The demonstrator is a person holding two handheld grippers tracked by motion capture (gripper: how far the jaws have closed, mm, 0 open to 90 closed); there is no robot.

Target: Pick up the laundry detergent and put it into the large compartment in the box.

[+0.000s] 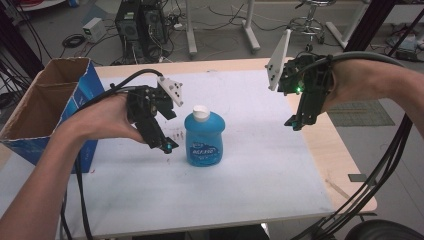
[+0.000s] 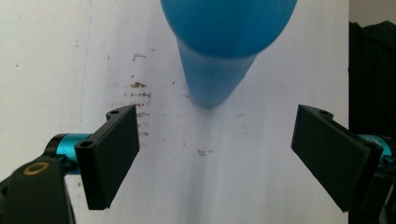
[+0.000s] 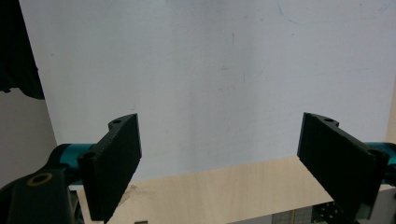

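The left gripper [image 1: 165,144], jaws spread wide, angles down just left of the upright blue bottle [image 1: 204,138] at mid-table, cap up, while the right gripper [image 1: 296,123], likewise spread, hangs far right.

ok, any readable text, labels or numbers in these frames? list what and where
Blue bottle: label with white lettering in the high view, too blurred to read.
Cardboard box: blue printed side, no legible text.
Left gripper and right gripper: jaws apart and plain black, no markings.
White mat: brown specks, no writing.
So nothing can be quoted.
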